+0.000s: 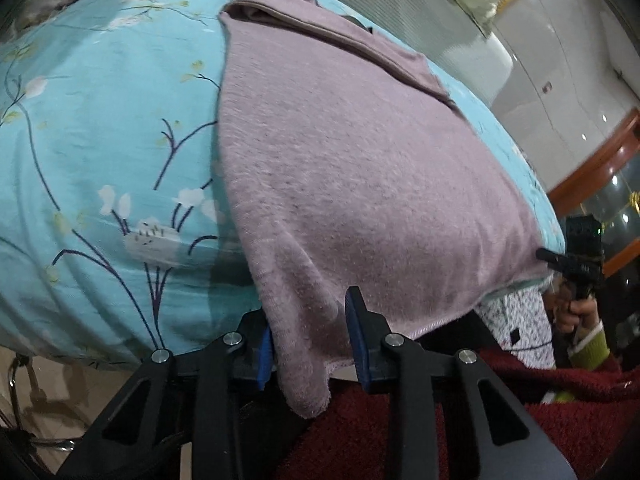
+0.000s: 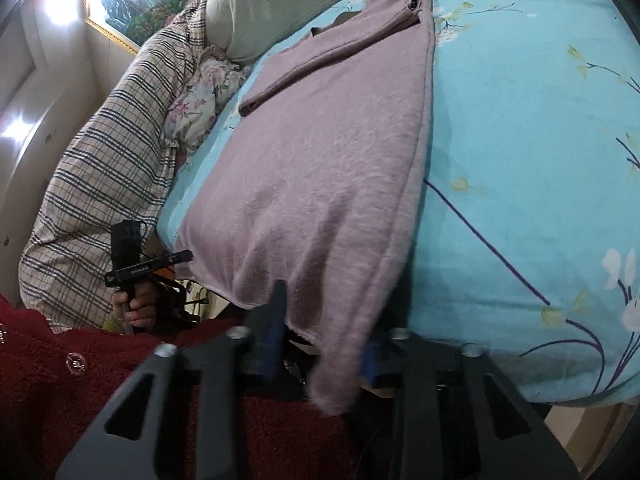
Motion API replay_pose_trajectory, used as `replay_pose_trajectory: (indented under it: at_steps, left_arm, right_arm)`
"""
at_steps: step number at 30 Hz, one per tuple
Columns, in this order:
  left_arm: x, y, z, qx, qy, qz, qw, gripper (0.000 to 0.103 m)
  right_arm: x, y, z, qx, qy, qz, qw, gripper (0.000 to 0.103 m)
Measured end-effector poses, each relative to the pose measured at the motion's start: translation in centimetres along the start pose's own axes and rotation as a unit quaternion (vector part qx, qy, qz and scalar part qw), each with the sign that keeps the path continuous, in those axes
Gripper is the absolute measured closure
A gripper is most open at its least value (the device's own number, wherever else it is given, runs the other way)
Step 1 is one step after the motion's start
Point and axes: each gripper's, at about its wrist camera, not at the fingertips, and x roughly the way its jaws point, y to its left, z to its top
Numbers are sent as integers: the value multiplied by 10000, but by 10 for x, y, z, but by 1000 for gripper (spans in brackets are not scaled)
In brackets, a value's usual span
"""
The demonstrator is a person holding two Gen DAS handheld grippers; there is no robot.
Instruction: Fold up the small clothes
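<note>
A mauve fleece garment (image 1: 344, 152) lies flat on the turquoise floral bedsheet (image 1: 104, 128), one sleeve folded across its far end. Its near hem hangs over the bed edge. My left gripper (image 1: 310, 332) stands open around the hem's left corner, blue pads either side of the cloth. In the right wrist view the same garment (image 2: 320, 168) shows, and my right gripper (image 2: 324, 332) stands open around its right hem corner. Each gripper shows small in the other's view: the right one (image 1: 572, 264), the left one (image 2: 148, 268).
A plaid quilt (image 2: 104, 184), a floral pillow (image 2: 200, 96) and a pale pillow (image 2: 256, 8) lie at the bed's far side. The person's red fleece sleeve (image 2: 60, 380) is below. White cabinets (image 1: 568, 56) stand beyond the bed.
</note>
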Motion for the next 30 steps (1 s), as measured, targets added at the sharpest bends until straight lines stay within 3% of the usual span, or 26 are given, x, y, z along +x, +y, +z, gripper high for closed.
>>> replay_pose_trajectory:
  at_steps: [1,3,8,12,17,24,27,30]
  left_arm:
    - [1,-1,0,37,25,8,10000,79]
    - [-1,-2,0,84,37,6,10000,94]
    - [-14,-13,0,283,-201,-50,9994,97]
    - [-39,-18,8,174,-615,-342,9974,98]
    - [-72,-18,31,-7,-1265,-418,9911,98]
    - [-100,-19,93,-254,-2274,-484,9723,99]
    - [-101,-22,127,-231,-2522,-447,9664,99]
    - [-92,-27,167,-105,-2653,-167,9640,99]
  right_arm:
    - [1,0,0,-5,23,-30,10000,94]
    - [0,1,-3,-6,-9,-39,10000,94]
    - [-14,8,5,-34,-355,419,9985,96]
    - [-29,20,24,-177,-732,717,9946,96]
    - [-42,33,52,-298,-1163,801,9895,96]
    - [-64,32,111,-327,-2022,588,9770,96]
    - [-59,29,150,-364,-2147,241,9757,96]
    - [-47,22,192,-432,-2146,-243,9755,96]
